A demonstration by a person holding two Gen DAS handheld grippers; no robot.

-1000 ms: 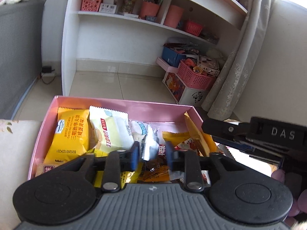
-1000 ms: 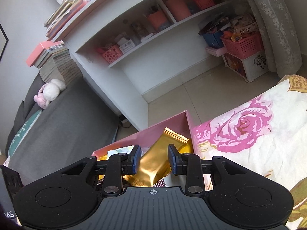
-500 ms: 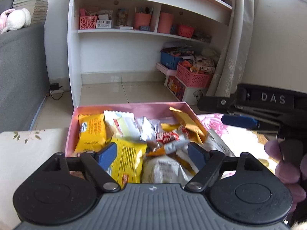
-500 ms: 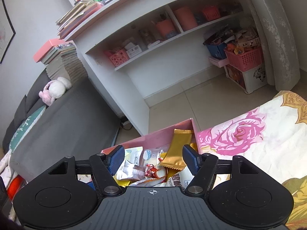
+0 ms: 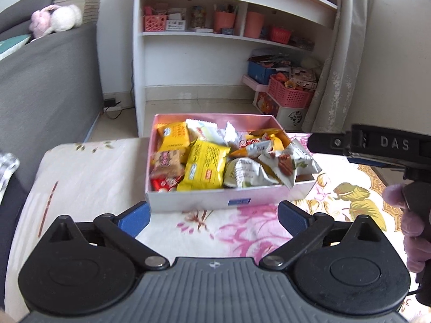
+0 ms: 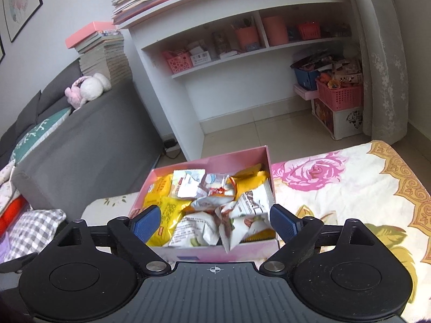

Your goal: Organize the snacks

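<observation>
A pink box [image 5: 215, 202] on the floral tablecloth [image 5: 237, 228] is heaped with snack packets. Among them are a yellow packet [image 5: 204, 165] and a white-green nut packet [image 5: 250, 172]. My left gripper [image 5: 214, 215] hovers short of the box's near wall, jaws opening wide, nothing between them. In the right wrist view the pink box [image 6: 215, 161] lies just ahead, with a gold packet [image 6: 250, 177] at its back right corner. My right gripper [image 6: 214, 222] hangs over the box's near end, jaws opening, its pads clear of the packets below. Its black body [image 5: 377, 145] shows at the right of the left wrist view.
A grey sofa [image 6: 80, 140] with a plush toy [image 6: 89, 87] stands left of the table. Behind the table is a white shelf unit [image 5: 215, 35]. Pink baskets [image 5: 291, 95] sit on the floor by a curtain [image 6: 382, 67]. A checked cloth [image 6: 35, 228] lies at the left.
Both grippers let go of their packets, a silvery one on the left and the gold one on the right. Both drew back and up from the box with jaws spreading wide.
</observation>
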